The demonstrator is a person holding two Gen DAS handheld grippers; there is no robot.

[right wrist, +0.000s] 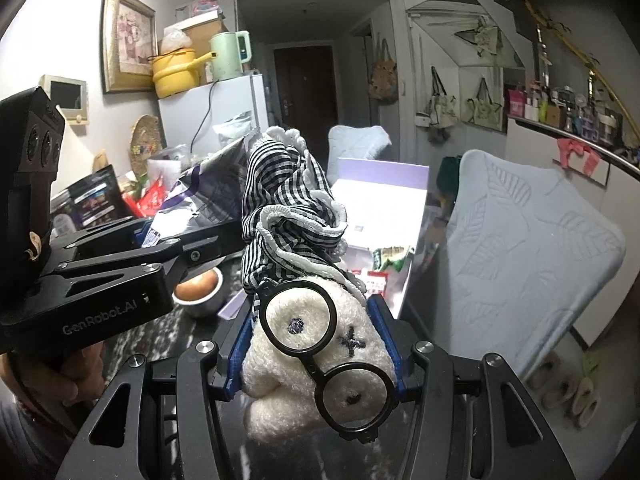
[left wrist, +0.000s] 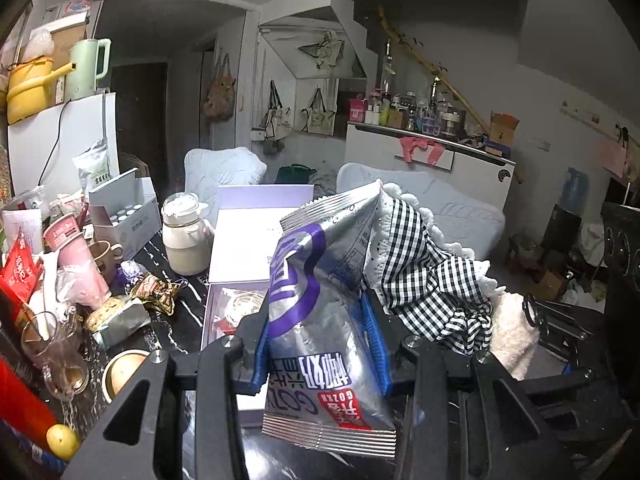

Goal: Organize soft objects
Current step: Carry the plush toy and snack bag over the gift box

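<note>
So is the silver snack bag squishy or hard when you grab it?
Probably squishy and light: the snack bag looks creased and bends where the left gripper pinches it. Its shiny foil may be slippery. It probably crackles too.

- This is a lived-in home, a small flat with dining corner and hallway.
- A white fridge (right wrist: 224, 108) at the far left carries a yellow pot (right wrist: 176, 70) and a green kettle (right wrist: 228, 54).
- A framed picture (right wrist: 128, 40) hangs on the left wall.
- Tote bags (left wrist: 316, 114) hang on the far wall, beside a dark entrance door (right wrist: 306, 80).
- The dark counter (left wrist: 172, 328) is crowded with cups, snack packets and a cream teapot (left wrist: 184, 236).
- Slippers (right wrist: 568, 388) lie on the floor, near right.
</note>
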